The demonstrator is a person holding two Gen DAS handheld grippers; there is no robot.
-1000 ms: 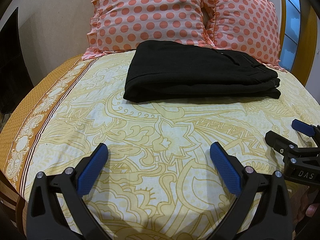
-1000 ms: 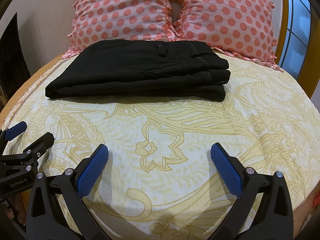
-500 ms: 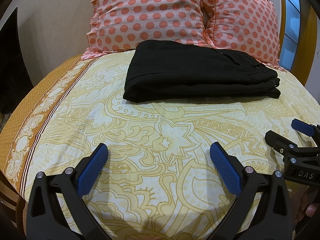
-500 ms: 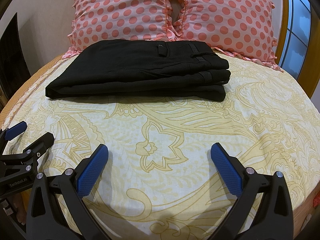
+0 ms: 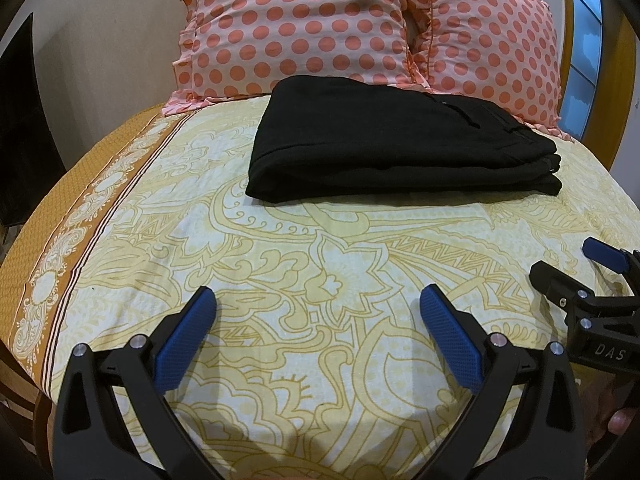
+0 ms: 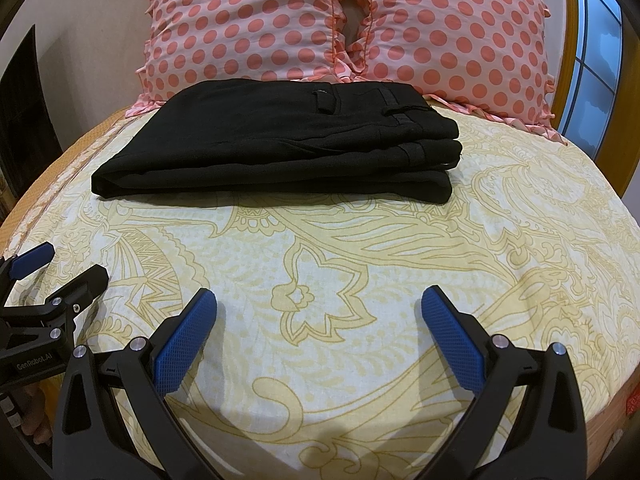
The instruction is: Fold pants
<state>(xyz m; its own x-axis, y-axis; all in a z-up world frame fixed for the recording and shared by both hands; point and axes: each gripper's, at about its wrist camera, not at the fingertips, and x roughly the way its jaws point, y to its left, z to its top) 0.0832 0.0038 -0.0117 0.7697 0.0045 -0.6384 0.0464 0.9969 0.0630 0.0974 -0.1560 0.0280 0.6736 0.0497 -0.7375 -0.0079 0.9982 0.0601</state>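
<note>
- Nearest, the left gripper [image 5: 318, 312] with blue textured pads has its jaws wide apart and holds nothing; it hangs over the yellow paisley bedsheet [image 5: 280, 248].
- The right gripper [image 6: 320, 312] is likewise spread wide and holds nothing. Its body reads "DAS" in the left view; the left one's reads "GenRobot.AI" in the right view.
- Further off, the black folded pants [image 6: 276, 144] lie stacked on the sheet, well apart from both grippers and just before the pink polka-dot pillows [image 6: 348, 24].
- Risk: another pinch at the loose stacked edges could drag layers askew and undo the fold.

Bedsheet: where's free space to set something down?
Free: the yellow bedsheet between the folded black pants and both open tools, left tool, right tool. Also right of the pants. Crowded: behind them, where the polka-dot pillows touch.
</note>
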